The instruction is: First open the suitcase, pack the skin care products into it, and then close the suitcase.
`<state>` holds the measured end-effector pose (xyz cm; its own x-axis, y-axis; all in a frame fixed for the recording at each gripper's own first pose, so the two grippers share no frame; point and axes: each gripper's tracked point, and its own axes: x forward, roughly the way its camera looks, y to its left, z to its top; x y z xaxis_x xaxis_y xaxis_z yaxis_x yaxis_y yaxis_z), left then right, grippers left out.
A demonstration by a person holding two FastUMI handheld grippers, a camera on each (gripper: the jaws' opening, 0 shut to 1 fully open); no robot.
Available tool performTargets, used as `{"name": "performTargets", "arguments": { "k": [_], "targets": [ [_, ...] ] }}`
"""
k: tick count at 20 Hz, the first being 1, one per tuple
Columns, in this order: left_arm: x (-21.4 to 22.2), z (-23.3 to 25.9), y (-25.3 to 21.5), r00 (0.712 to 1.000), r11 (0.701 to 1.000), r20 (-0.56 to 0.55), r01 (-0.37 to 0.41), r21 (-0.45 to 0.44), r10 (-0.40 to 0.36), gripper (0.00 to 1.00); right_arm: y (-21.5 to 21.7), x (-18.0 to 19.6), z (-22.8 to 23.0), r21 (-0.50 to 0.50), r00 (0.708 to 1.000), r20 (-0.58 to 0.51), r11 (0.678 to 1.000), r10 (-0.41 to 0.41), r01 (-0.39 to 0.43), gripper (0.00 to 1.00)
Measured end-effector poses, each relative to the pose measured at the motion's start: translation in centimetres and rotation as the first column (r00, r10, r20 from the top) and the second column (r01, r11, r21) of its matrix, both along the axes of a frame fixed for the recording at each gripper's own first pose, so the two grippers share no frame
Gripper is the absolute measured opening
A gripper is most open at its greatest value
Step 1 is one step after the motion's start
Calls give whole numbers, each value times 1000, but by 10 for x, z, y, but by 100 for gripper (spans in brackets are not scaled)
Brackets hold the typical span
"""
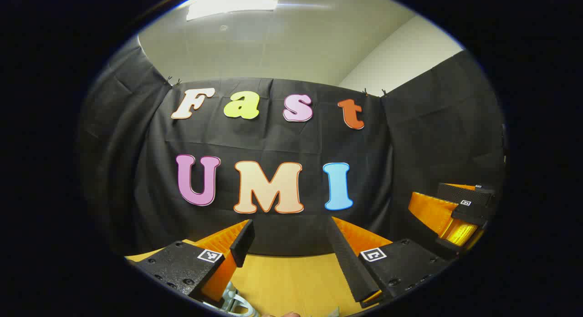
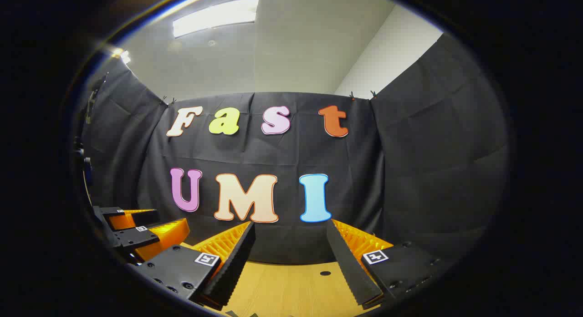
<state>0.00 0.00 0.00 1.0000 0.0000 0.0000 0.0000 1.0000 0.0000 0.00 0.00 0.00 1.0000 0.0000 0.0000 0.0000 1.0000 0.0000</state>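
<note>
A: Looking for the suitcase first: a pale grey, rounded metal-looking part (image 1: pixel 237 303) sits at the very bottom edge of the left gripper view, just under the near finger. It could be a latch or handle of the case, but I cannot tell. No skin care products are visible to me.

B: So both tools are aimed at the wall, above the work?

A: Yes. The left gripper (image 1: pixel 291 244) is spread wide and holds nothing; the right gripper (image 2: pixel 289 246) is likewise released and empty. Each hovers over the wooden table (image 2: pixel 291 289), which is smooth, light, with a small dark hole.

B: Risk from here?

A: Coming down blind, I'd judge. With the cameras pitched up, a finger could clip that grey part or shove the case sideways before the lid is found.

B: And the fingers themselves?

A: Long wedge shapes, ridged ribbing outside, finely serrated inner faces, good for gripping a thin edge. Behind hangs creased, matte cloth (image 2: pixel 432 162).
</note>
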Motion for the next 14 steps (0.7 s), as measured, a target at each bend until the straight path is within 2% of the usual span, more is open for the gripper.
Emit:
{"name": "performTargets", "arguments": {
  "k": [9, 14],
  "targets": [
    [-7, -21, 28, 994, 995, -52, -94, 36, 96, 94, 15, 14, -25, 20, 998, -22, 998, 64, -63, 98],
    [-14, -54, 38, 983, 987, -115, -134, 85, 143, 94, 13, 14, -53, 37, 991, -59, 992, 122, -120, 99]
  ]
}}
